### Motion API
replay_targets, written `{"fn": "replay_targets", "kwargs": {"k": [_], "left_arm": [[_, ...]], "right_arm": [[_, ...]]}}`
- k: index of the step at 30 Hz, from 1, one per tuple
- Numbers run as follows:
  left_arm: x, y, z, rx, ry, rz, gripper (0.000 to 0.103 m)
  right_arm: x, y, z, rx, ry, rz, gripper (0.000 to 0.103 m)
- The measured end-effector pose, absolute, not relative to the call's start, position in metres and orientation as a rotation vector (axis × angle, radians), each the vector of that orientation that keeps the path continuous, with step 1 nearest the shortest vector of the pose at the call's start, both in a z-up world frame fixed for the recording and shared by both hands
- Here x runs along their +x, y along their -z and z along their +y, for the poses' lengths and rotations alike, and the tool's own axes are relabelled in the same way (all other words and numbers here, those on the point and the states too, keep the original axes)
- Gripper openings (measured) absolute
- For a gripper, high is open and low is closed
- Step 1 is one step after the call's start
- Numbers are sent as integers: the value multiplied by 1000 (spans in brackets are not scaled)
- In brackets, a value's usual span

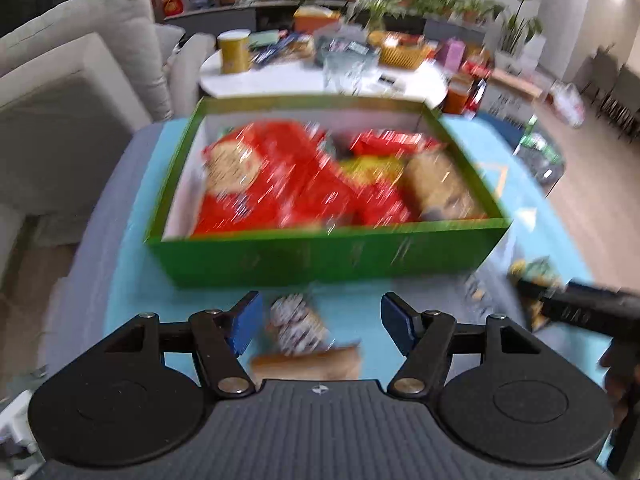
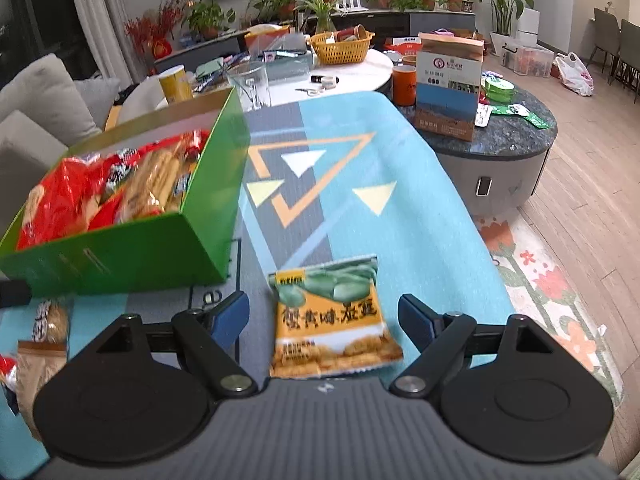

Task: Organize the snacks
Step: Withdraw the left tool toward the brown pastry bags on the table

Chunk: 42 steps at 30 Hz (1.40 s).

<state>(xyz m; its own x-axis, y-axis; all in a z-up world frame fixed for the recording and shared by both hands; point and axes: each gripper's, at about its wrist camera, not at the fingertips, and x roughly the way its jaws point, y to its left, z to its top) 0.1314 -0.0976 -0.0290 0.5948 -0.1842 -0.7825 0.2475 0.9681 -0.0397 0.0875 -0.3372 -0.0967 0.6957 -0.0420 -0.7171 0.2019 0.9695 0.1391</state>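
I see the blue patterned mat (image 2: 360, 168) carrying the green box (image 1: 328, 252), which is packed with red snack bags (image 1: 280, 176). My right gripper (image 2: 324, 316) gapes wide around an orange-and-green snack packet (image 2: 332, 320) lying on the mat. My left gripper (image 1: 322, 320) is spread too, over a blurred biscuit packet (image 1: 298, 324).
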Motion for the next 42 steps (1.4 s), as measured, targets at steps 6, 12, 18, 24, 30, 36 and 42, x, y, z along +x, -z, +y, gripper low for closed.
{"fn": "replay_targets", "kwargs": {"k": [6,12,18,24,30,36,42], "left_arm": [[114,39,-85,76,240,964,63],[101,51,-83,71,235,1003,63],[96,58,-91,85,240,1033,63],[96,67,-95,94,231,1073,63],[101,72,-99,85,218,1083,64],[103,77,-103,97,217,1079,65],[98,78,-104,122,256,1045,61]], "right_arm": [[86,100,-332,207,141,808,68],[85,102,-329,192,146,814,68],[83,103,-327,183,144,812,69],[86,104,-325,154,147,811,70],[86,106,-320,110,151,809,70],[87,107,-317,81,148,809,69],[85,103,-315,71,132,807,68]]}}
